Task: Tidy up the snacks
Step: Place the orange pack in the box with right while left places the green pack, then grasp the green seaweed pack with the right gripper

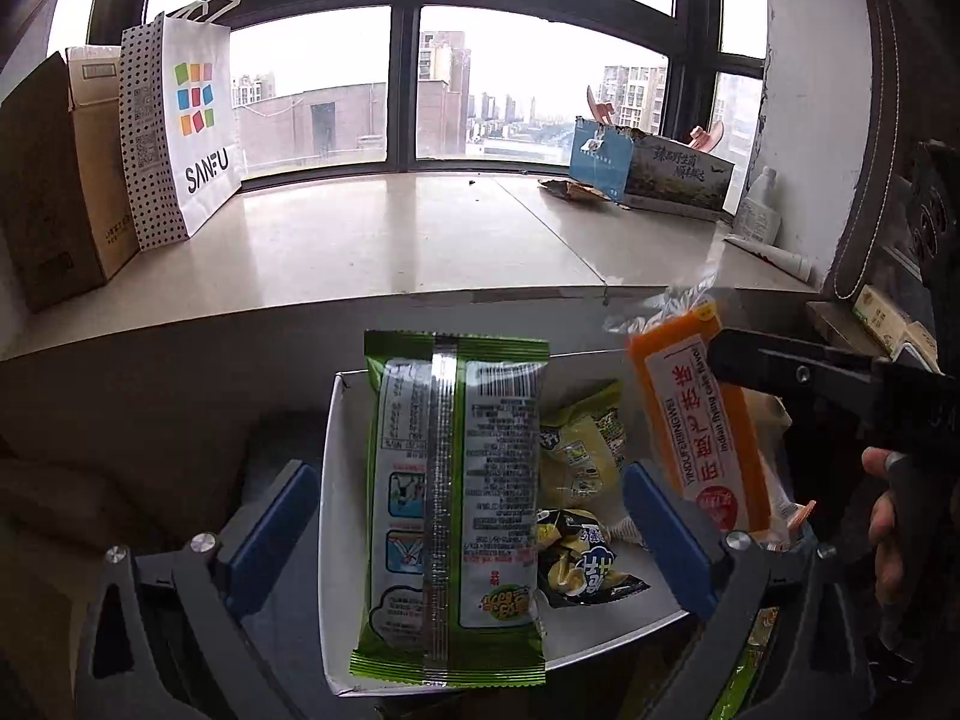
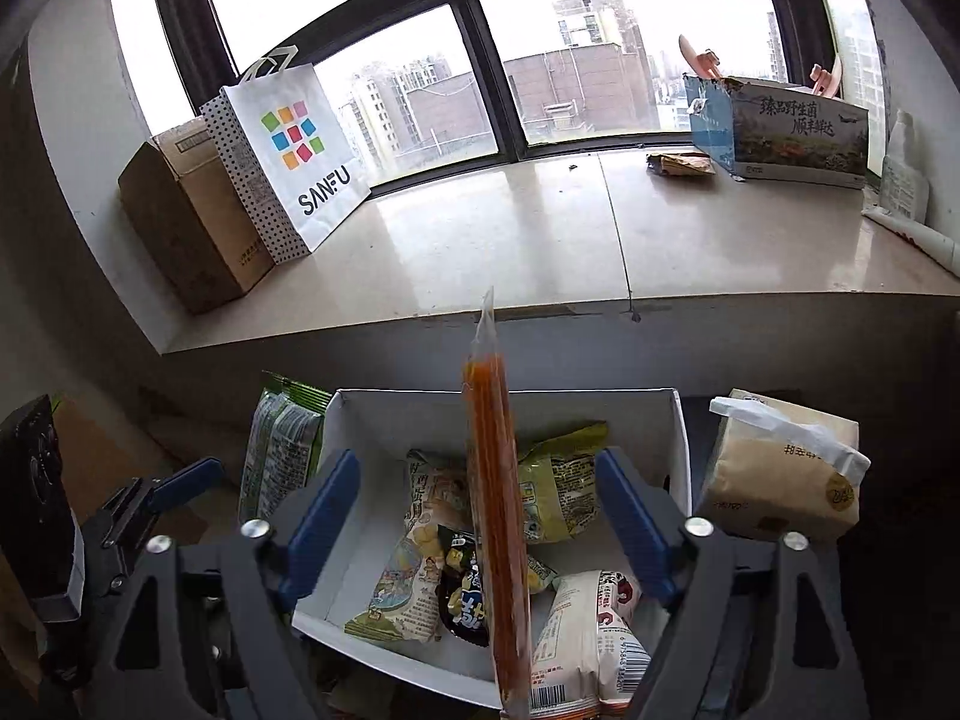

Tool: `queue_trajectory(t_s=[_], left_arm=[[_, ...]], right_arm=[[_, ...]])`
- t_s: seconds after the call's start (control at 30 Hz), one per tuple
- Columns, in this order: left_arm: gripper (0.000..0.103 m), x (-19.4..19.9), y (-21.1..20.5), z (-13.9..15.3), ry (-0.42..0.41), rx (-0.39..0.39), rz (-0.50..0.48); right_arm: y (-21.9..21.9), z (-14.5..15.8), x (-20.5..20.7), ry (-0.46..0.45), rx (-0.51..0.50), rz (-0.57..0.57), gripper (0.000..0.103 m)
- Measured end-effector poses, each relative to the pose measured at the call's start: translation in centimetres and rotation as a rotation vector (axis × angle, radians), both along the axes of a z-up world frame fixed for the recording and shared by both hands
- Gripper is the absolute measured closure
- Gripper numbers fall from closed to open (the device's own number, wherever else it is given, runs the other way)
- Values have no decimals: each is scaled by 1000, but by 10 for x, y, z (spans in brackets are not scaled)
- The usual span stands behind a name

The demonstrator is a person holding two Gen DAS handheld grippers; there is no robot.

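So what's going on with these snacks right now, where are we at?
A person holds a gripper in each hand at the white box, which already has several snack bags in it. The green packet stands between the left gripper's fingers. The orange packet stands edge-on between the right gripper's fingers. Both sets of jaws are wide open and no pad presses on either packet, so neither is gripped. Neither packet lies among the others yet.
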State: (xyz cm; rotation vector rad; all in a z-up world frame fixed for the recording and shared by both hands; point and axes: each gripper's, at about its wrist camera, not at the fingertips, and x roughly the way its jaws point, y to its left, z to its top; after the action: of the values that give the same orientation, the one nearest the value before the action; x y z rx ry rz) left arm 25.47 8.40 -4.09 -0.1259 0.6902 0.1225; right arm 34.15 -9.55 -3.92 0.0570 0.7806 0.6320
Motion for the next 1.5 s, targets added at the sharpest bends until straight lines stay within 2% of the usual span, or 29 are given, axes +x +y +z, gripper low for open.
queue_trajectory(t_s=[0.23, 0.4, 0.57, 0.7, 0.83, 0.97, 1.07, 1.13, 1.3, 1.5], left_arm=[[0, -17, 10, -6, -10, -35, 21], [0, -42, 3, 2, -33, -52, 8], [0, -96, -22, 11, -46, -39, -77], [0, -150, -41, 19, -85, -19, -120], [0, -198, -50, 18, -128, -37, -95], [0, -231, -53, 7, -131, -78, -69], [0, -245, -54, -1, -130, -127, -67], [0, -248, -56, -5, -127, -122, -60], [0, -247, -62, -7, -118, -112, -90], [0, -242, -69, -18, -83, -113, -105]], right_arm=[[-28, 13, -17, -91, 79, -40, 0], [-47, 29, -41, -153, 135, -31, 0], [-70, 32, -76, -168, 191, 70, 0], [-99, 27, -115, -269, 230, 94, 0], [-114, 22, -154, -273, 140, 183, 0], [-131, 15, -196, -341, 53, 185, 0], [-140, -5, -221, -364, -68, 176, 0], [-147, -22, -234, -367, -126, 160, 0], [-163, -64, -251, -320, -212, 168, 0], [-168, -105, -229, -205, -288, 141, 0]])
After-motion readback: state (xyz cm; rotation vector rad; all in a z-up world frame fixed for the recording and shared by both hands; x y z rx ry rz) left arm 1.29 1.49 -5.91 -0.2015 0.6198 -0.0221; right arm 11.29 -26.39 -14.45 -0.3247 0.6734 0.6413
